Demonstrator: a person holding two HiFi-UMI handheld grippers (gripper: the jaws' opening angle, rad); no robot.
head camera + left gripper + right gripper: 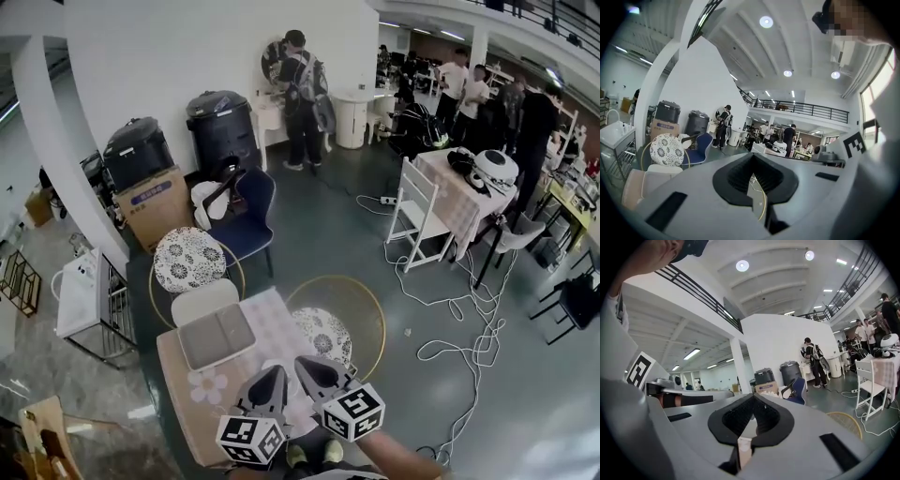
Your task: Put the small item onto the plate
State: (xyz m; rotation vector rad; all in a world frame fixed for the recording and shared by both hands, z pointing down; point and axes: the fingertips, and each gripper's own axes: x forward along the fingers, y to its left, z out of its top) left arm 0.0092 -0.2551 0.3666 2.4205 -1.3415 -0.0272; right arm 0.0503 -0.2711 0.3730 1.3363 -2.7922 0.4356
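Observation:
Both grippers are held high, close under the head camera, well above the small table (176, 389). My left gripper (278, 372) has its jaws together with nothing between them; in its own view the left gripper (752, 157) points out across the room. Beside it, my right gripper (301, 362) is also shut and empty, and the right gripper (752, 397) likewise looks level over the hall. A grey rectangular plate (217, 336) lies on the table's checked cloth (277, 323). I cannot pick out the small item in any view.
A round floral-cushioned chair (188, 259) stands behind the table and a gold-rimmed one (367, 314) at its right. A blue chair (247, 220), a cardboard box (153, 204), a white cart (80, 295) and loose white cables (459, 323) lie around. People stand far back.

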